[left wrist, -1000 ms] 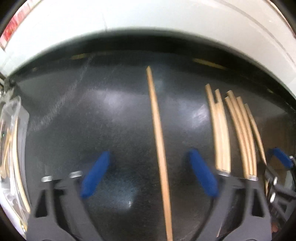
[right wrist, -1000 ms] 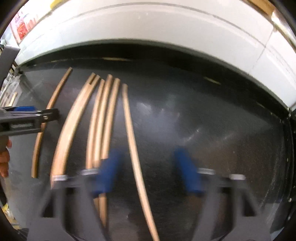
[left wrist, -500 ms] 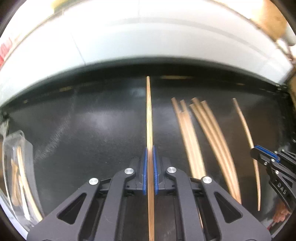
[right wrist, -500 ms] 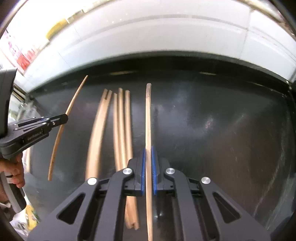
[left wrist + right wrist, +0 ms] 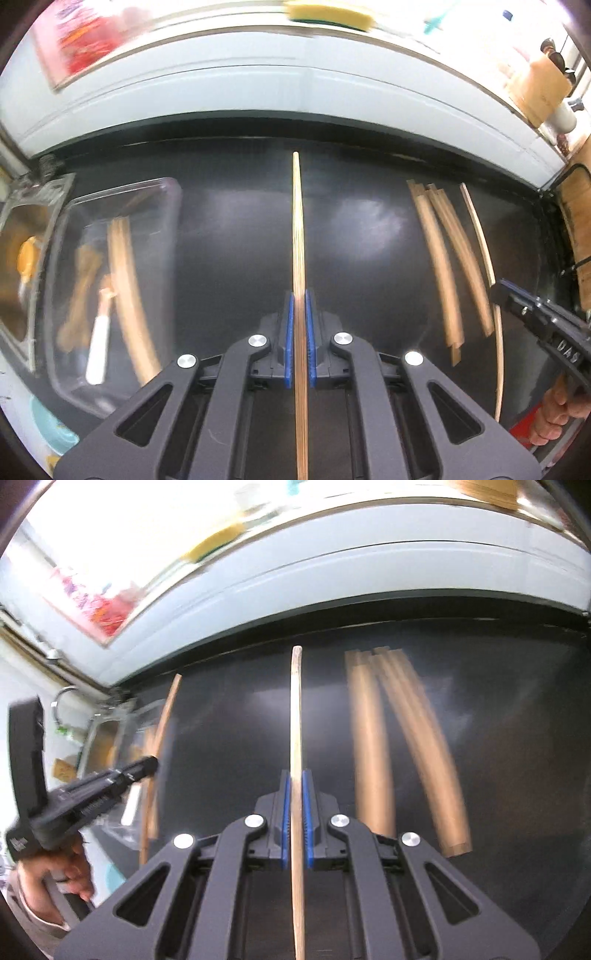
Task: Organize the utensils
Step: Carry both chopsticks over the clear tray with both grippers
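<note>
Our left gripper [image 5: 299, 343] has its blue fingers [image 5: 289, 339] clamped on one wooden chopstick [image 5: 298, 236], raised over the black desk [image 5: 229, 236]. Our right gripper [image 5: 295, 819] likewise pinches another chopstick [image 5: 296, 716]. Loose chopsticks [image 5: 443, 266] lie toward the desk's right edge; a clear container [image 5: 74, 369] at its left edge holds more.

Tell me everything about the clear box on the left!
The clear box is a see-through plastic container with rounded corners and no lid on it. It sits on the dark countertop, left of the left tongs, beside the metal sink. Inside lie a few wooden chopsticks, what looks like a wooden utensil, and something with a white handle. The picture is blurry there, so finer details are hard to tell. Neither tongs touch it.
</note>
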